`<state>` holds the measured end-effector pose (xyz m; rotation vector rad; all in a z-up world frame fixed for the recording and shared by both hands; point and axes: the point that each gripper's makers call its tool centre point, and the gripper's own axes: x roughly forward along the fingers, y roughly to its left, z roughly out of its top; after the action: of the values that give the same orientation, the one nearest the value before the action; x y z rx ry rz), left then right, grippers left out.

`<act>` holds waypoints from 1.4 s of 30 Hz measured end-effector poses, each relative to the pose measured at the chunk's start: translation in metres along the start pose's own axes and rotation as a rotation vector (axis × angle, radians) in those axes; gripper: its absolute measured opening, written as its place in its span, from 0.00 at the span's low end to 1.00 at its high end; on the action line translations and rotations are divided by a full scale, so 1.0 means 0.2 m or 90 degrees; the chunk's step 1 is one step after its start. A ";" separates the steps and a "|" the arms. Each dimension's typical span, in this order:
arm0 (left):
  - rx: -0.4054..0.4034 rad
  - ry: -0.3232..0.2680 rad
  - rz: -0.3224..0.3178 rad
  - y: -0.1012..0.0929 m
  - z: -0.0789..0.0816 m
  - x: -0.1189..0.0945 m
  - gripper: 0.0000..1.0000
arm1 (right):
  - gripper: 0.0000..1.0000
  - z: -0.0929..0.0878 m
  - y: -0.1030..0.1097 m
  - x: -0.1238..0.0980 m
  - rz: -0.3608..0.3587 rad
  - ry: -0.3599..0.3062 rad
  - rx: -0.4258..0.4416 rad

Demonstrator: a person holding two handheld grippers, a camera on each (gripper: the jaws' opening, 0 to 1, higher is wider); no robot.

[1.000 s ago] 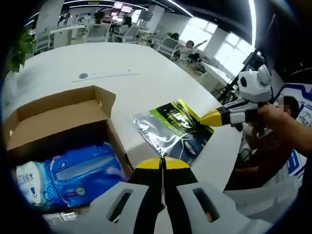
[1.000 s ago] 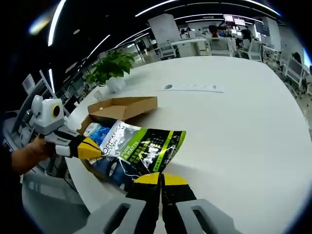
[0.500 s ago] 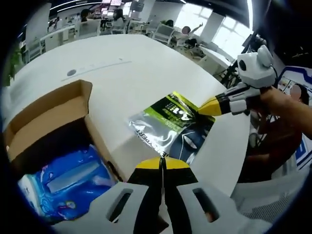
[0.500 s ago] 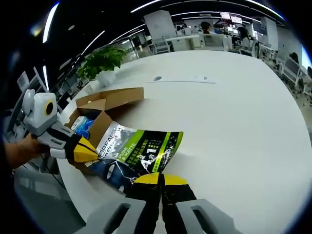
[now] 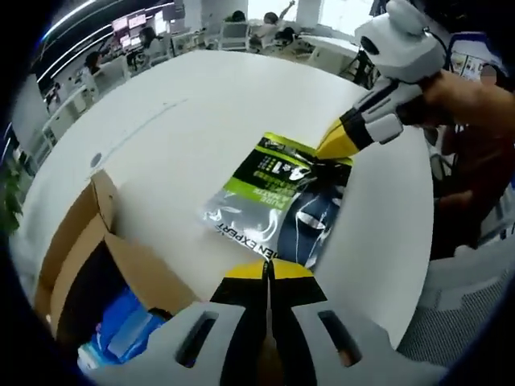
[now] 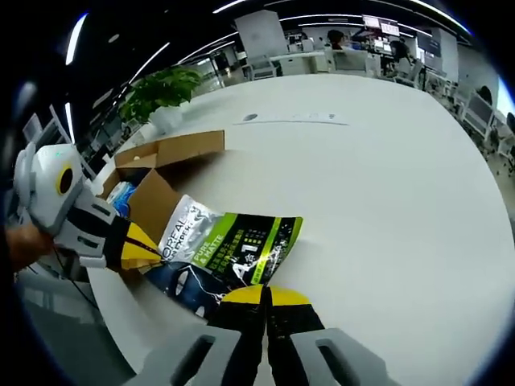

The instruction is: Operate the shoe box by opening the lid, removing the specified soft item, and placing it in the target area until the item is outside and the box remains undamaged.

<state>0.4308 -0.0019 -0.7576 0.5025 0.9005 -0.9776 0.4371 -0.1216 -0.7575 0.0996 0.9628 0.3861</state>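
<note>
A silver, green and dark soft pouch (image 5: 278,201) hangs just over the white table, held at two corners. My left gripper (image 5: 269,268) is shut on its near edge, and my right gripper (image 5: 322,151) comes in from the upper right, shut on the far corner. In the right gripper view the pouch (image 6: 229,245) spreads out from my right gripper (image 6: 268,293), and the left gripper (image 6: 153,257) pinches its left corner. The open cardboard shoe box (image 5: 80,241) sits to the left with a blue wipes pack (image 5: 121,342) inside. The box (image 6: 173,149) lies behind the pouch.
The white table (image 6: 386,185) stretches wide beyond the pouch, with its curved edge close on the near side. A potted plant (image 6: 161,88) stands past the box. A person's hand (image 5: 467,88) holds the right gripper. Office desks and chairs fill the background.
The pouch, held by both grippers, has moved away from the box and now hangs over bare table. The box has slid toward the left edge of the left gripper view.
</note>
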 end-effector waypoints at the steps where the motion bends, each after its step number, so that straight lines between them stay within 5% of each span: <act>1: 0.009 0.010 -0.001 -0.01 -0.01 0.01 0.00 | 0.00 0.00 0.00 0.00 -0.001 0.000 0.000; 9: 0.051 0.043 -0.002 -0.05 -0.03 0.10 0.00 | 0.00 -0.04 -0.05 0.01 -0.015 0.005 0.004; 20: 0.026 0.063 -0.012 -0.04 -0.07 0.13 0.00 | 0.00 -0.06 -0.07 0.03 -0.034 -0.006 0.023; 28: -0.027 0.031 -0.023 0.00 -0.05 0.04 0.06 | 0.00 -0.07 -0.07 0.06 -0.038 -0.010 0.020; 42: -0.044 -0.046 -0.040 0.03 0.09 -0.15 0.08 | 0.00 -0.06 0.00 0.09 -0.027 -0.013 0.026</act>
<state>0.4366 0.0033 -0.7239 0.3803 0.8860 -1.0118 0.4366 -0.1163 -0.7785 0.1206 0.9511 0.3256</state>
